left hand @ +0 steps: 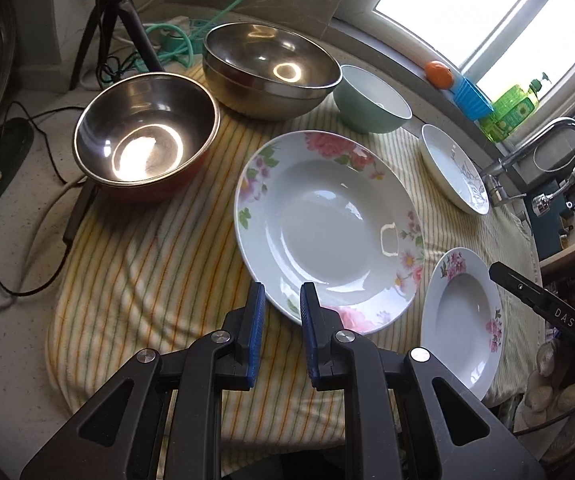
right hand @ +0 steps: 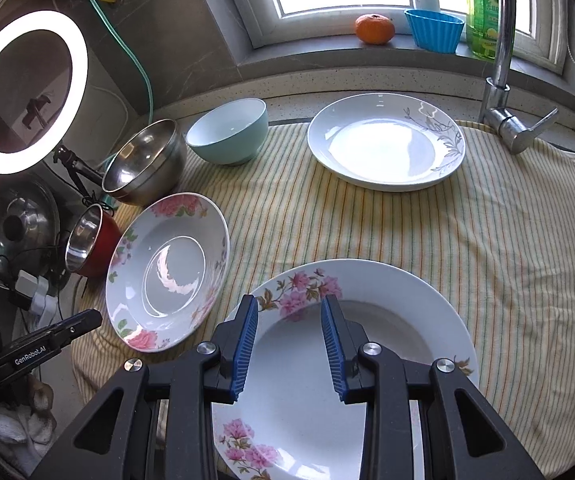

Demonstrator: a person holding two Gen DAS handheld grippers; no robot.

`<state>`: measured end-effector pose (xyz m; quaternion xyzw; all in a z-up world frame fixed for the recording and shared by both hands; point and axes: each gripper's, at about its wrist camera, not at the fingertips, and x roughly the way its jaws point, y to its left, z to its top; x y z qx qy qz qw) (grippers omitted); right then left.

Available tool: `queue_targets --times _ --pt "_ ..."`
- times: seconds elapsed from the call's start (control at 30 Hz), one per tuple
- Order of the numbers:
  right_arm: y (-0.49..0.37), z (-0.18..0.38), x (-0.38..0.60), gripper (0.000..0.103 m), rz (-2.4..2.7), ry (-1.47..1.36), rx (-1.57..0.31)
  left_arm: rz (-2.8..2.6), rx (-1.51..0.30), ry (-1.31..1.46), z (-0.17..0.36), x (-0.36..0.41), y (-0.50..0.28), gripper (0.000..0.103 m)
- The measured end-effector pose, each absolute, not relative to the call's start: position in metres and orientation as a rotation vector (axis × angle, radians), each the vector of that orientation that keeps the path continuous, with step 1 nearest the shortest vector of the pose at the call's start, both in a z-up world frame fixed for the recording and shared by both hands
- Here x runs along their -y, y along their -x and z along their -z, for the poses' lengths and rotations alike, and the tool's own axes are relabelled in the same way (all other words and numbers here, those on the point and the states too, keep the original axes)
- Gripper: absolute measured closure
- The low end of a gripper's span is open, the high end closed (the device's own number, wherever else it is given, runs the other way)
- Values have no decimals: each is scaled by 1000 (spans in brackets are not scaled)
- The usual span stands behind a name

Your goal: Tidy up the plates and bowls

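Hovering over the striped yellow cloth (left hand: 159, 264), the left tongs (left hand: 283, 308) stand with their blue pads a narrow gap apart and nothing between them. Just beyond their tips, slightly to the right, lies the large floral-rimmed deep plate with big pink roses (left hand: 329, 232), flat on the cloth. Over on the other side, the right tongs (right hand: 289, 334) stand a little wider, parted and empty too, poised above the white deep plate with pink blossom sprigs (right hand: 407, 320); its rim shows under both pads, but whether they touch it I cannot tell. To their left sits the rose plate, well apart. Further out, the white plate with a grey leaf pattern (right hand: 385, 142) rests near the chrome tap (right hand: 501, 64). Along the back, left to right: the steel-lined bowl with a red outside (left hand: 145, 136), the large stainless steel bowl (left hand: 267, 68), then the pale green ceramic bowl (left hand: 371, 100), all upright. On the window sill (right hand: 327, 46) an orange fruit (right hand: 374, 29) sits beside a blue fluted cup (right hand: 433, 30) and a green soap bottle (right hand: 483, 8). A glowing ring light (right hand: 27, 90) stands at far left.
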<state>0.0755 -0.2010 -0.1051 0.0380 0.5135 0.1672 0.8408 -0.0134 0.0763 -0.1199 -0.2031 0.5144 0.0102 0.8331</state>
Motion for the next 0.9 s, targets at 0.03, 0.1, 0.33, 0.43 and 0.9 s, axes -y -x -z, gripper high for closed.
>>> queue_targets --times 0.03,0.1,0.33,0.43,0.9 --pt "-78 107 197 73 -362 -79 -1095 -28 -1090 444 121 -81 14 87" --pt "-85 110 190 73 -378 -82 -1118 -37 -1092 470 123 -90 14 86" --pt "-105 118 168 73 -438 -120 -1162 -37 -1096 554 129 -109 8 86" --pt "-115 123 160 73 -453 -129 -1181 -35 -1099 565 131 -110 4 86" --pt "-148 147 139 78 -473 -148 -1254 -39 -1112 590 142 -114 -12 86"
